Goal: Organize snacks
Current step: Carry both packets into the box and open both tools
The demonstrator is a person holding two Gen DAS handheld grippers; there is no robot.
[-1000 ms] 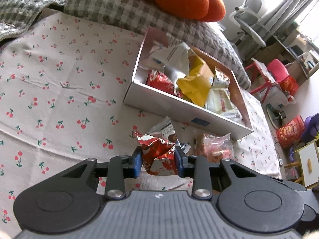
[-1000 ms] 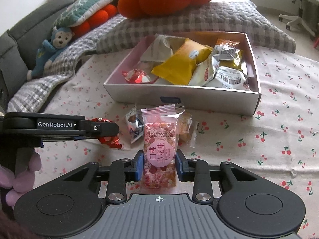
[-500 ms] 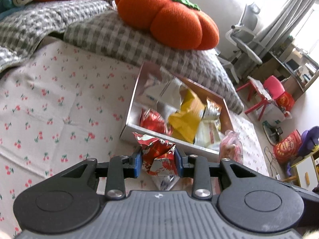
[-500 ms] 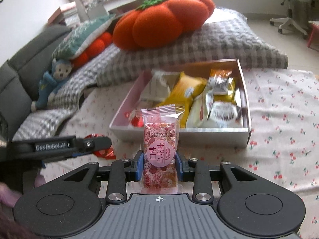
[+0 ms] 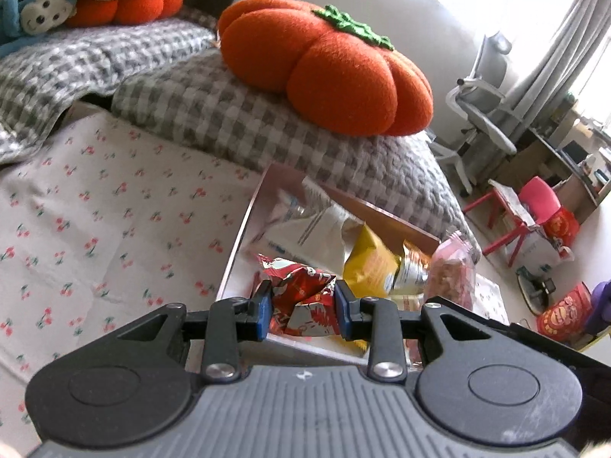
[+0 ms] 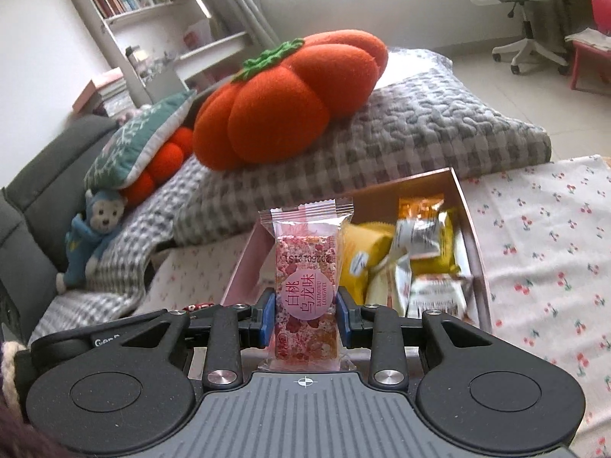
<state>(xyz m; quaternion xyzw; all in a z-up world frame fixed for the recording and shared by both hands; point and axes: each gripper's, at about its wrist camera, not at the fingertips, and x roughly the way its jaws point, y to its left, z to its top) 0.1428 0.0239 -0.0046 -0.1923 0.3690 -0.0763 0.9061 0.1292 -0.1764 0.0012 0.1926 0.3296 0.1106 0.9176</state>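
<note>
My left gripper [image 5: 303, 307] is shut on a crumpled red snack packet [image 5: 301, 297] and holds it over the near left part of the open box [image 5: 244, 225]. My right gripper [image 6: 305, 316] is shut on a pink peach-oolong snack bar [image 6: 307, 286], upright, over the box [image 6: 471, 225]. The box holds a yellow packet [image 6: 361, 263] and several white and orange packets [image 6: 424, 236]. The pink bar also shows at the right in the left wrist view [image 5: 452, 271]. The left gripper's black body shows at lower left in the right wrist view [image 6: 114, 332].
The box lies on a white cherry-print cloth [image 5: 95, 229]. Behind it are a grey checked cushion [image 5: 214, 114] and an orange pumpkin plush [image 5: 324, 65]. A blue monkey toy [image 6: 91, 236] sits on the sofa. An office chair [image 5: 481, 114] and red stool [image 5: 511, 221] stand on the floor.
Both grippers rose from the cloth with their packets and moved forward over the box. The loose packets in front of the box are out of view.
</note>
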